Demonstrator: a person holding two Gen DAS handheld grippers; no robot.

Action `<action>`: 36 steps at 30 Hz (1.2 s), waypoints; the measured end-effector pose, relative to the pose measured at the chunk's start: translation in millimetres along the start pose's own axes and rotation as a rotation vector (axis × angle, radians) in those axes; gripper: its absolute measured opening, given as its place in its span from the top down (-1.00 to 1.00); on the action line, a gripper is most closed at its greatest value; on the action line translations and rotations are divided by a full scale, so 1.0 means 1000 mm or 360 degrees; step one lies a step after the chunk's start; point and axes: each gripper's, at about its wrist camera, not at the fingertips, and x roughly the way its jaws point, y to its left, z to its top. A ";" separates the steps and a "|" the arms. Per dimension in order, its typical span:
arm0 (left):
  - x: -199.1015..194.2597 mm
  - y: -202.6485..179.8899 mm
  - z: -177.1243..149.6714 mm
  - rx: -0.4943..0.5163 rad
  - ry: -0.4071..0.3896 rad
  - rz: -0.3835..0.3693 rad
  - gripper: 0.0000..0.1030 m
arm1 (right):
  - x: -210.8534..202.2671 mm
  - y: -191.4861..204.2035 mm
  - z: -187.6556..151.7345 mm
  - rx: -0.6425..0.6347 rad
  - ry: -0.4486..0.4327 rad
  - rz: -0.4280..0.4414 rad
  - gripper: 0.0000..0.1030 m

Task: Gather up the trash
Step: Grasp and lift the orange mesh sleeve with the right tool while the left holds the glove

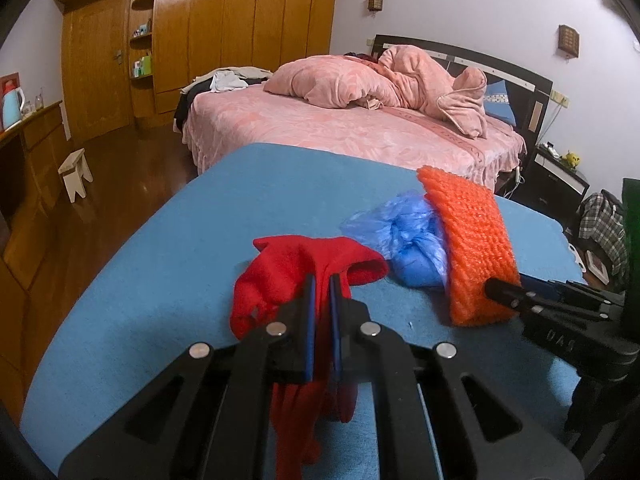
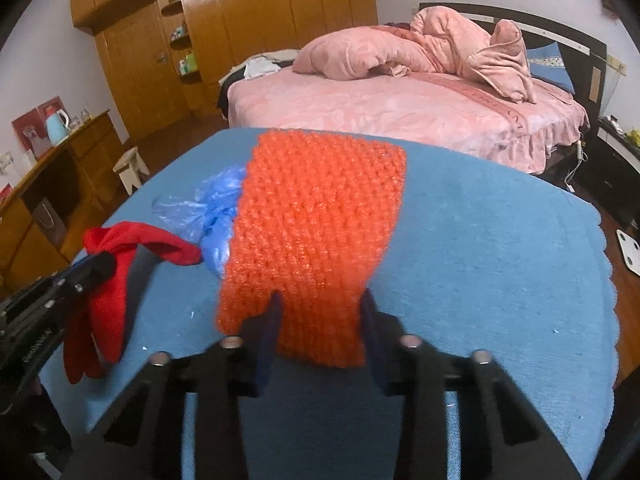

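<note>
Orange knitted mesh piece (image 2: 312,236) on blue table cover (image 2: 480,240), just beside crumpled blue plastic bag (image 1: 404,240); light, floppy, best pinched at near edge. Right gripper (image 2: 320,320) apparently clamped on that edge, though blurred. Left gripper (image 1: 323,296) clenched on red cloth (image 1: 288,272).

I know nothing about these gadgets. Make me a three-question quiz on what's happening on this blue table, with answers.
1. True or false: the left gripper is shut on the red cloth.
2. What lies between the red cloth and the orange knitted piece?
A. a cup
B. a crumpled blue plastic bag
C. a book
3. Fill in: the right gripper has the ____ knitted piece between its fingers.

Key:
1. True. Its fingers pinch the cloth, which hangs below them.
2. B. The blue plastic bag lies on the blue table cover between them.
3. Orange.
</note>
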 end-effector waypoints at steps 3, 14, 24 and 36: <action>0.000 0.000 0.000 0.0002 0.0000 0.0000 0.88 | -0.005 -0.006 -0.001 0.0014 -0.0010 0.0018 0.71; 0.001 0.000 0.000 0.0008 -0.0001 0.0004 0.88 | -0.035 -0.036 -0.005 0.0085 -0.0063 -0.0108 0.74; 0.003 0.002 -0.002 0.0011 0.0017 0.0002 0.88 | -0.022 -0.054 -0.003 0.0104 0.0033 -0.0239 0.41; 0.008 0.001 -0.003 0.0016 0.0042 0.0003 0.88 | -0.017 -0.043 0.008 0.0215 0.0008 -0.0196 -0.77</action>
